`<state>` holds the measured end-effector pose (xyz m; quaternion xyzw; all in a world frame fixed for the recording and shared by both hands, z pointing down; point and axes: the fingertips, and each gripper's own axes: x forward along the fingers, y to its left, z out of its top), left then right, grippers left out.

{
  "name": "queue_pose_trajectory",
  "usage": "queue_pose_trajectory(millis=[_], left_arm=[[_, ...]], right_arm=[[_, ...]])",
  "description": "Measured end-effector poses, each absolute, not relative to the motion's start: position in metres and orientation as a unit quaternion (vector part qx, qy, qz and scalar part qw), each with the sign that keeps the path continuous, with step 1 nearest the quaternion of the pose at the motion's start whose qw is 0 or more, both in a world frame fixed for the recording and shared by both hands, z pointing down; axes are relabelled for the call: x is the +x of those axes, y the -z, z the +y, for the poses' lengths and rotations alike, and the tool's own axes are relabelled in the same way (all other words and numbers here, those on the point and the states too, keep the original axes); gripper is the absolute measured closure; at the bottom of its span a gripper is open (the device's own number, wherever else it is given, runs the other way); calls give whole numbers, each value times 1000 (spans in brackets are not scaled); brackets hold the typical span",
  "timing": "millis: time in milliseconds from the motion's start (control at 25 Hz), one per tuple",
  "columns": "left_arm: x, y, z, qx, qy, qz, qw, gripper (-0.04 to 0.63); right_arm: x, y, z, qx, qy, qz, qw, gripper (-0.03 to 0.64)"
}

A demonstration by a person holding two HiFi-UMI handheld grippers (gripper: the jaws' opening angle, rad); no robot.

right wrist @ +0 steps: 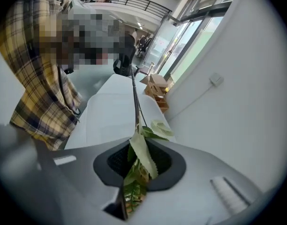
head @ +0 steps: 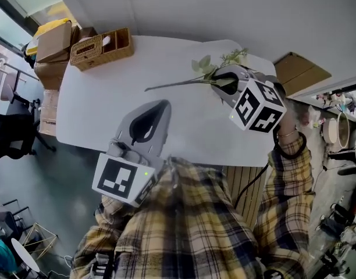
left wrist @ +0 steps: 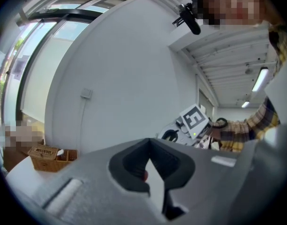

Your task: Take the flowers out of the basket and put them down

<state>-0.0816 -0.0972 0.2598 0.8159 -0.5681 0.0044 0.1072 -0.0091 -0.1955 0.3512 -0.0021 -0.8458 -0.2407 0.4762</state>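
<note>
Right gripper (head: 220,81): clenched on the leafy end of the flower sprig (head: 202,66) and held over the right side of the white table (head: 102,109). In the right gripper view, serrated green leaves and one paler, rounder leaf are pinched in the slit between the two grey jaws. The long, thin, dark stem runs out from them over the tabletop. A cube with black-and-white square markers (head: 256,104) sits on the gripper's back.

Left gripper (head: 162,106): held over the near edge of the table. Its smooth grey jaws are drawn together but for a thin slit, and nothing lies between them. A dark teardrop-shaped opening lies behind the tips.

Wicker basket (head: 88,50): rectangular, of tan weave, standing at the far left corner of the table, well apart from the sprig. One part is covered by a woven panel. The others are open compartments, and one holds a pale object too small to identify.

Table: smooth, matt, with rounded corners. Cardboard boxes (head: 53,42) stand beyond its far left corner, just beside the basket.
</note>
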Motion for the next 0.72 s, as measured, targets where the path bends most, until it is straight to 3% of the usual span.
queue_pose_trajectory(millis=[440,720], left_arm=[[-32,-270,-111,868,-16,-486,104,594],[39,-267,-108,901,-24,-421,105,594]], right_arm=[[36,-271,-178,138,201,-891,382,566],[131,-242,-154,250,170,-893,333,566]])
